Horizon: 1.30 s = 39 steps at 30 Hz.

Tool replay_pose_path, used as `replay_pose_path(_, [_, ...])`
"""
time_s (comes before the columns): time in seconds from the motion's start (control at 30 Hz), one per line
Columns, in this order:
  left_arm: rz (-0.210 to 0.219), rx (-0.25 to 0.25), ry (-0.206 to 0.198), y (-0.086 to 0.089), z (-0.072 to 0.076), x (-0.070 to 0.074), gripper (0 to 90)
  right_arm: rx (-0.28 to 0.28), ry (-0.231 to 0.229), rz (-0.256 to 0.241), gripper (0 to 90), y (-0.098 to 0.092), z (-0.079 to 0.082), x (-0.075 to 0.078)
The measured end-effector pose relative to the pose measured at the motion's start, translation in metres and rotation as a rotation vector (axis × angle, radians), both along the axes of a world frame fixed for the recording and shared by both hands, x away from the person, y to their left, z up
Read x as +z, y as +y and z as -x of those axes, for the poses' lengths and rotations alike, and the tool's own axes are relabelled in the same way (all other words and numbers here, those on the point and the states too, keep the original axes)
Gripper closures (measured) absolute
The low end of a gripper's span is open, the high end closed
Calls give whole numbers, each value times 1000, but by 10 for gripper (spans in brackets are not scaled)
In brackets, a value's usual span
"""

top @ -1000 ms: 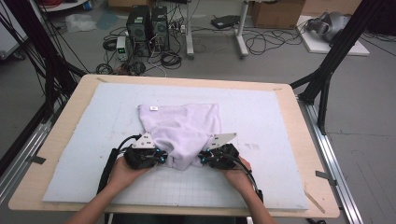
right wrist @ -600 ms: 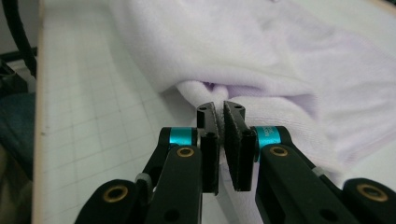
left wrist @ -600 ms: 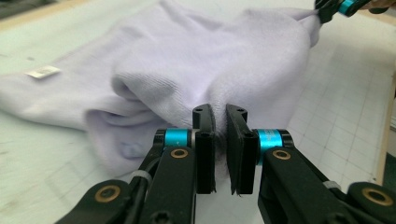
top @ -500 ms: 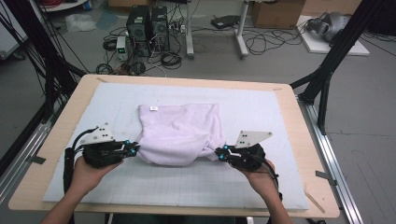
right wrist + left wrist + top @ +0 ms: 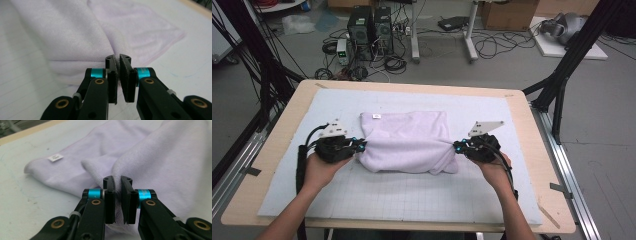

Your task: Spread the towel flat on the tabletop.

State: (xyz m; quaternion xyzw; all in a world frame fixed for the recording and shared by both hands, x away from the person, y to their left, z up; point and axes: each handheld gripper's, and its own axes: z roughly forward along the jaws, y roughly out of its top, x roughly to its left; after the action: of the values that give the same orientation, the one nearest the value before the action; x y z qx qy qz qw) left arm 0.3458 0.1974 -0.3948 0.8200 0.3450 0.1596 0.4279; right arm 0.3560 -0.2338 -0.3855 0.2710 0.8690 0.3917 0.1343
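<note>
A pale lilac towel lies stretched sideways on the white grid mat, with a small white label at its far left corner. My left gripper pinches the towel's near left corner, jaws shut on the cloth. At the opposite side my right gripper is shut on the near right corner, and the fabric bunches between its jaws. The left gripper and right gripper each hold a fold pulled taut. The label lies flat beyond the left jaws.
The mat covers a wooden table with bare borders on all sides. Black frame posts stand at the table's right and left. Computers and cables lie on the floor behind the far edge.
Both grippers have moved apart, left one leftward and right one rightward, each carrying a towel corner. The bunched towel has spread into a wide, flatter shape.
</note>
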Motion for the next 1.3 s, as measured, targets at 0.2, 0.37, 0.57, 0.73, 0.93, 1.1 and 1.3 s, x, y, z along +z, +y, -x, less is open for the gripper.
replay_pose_path(0.2, [4, -13, 56, 0, -12, -13, 751, -29, 72, -7, 802, 3, -18, -22])
replay_pose_path(0.37, [24, -20, -1, 19, 9, 5, 617, -20, -16, -49, 661, 1, 3, -1])
replay_pose_path(0.57, [47, -64, -23, 32, 39, 5, 587, 64, -94, -114, 615, 9, 42, 8])
replay_pose_path(0.73, [11, -135, 33, 12, 46, -21, 586, 123, -35, -71, 572, 31, 53, -24])
replay_pose_path(0.93, [-68, -149, 45, -20, 37, -46, 511, 131, -5, 9, 576, 57, 43, -48])
replay_pose_path(1.1, [-71, -146, 30, -21, 34, -37, 779, 143, 12, 8, 815, 55, 36, -51])
replay_pose_path(1.3, [-1, -110, -27, 6, 42, -2, 795, 157, 8, -36, 849, 39, 43, -29])
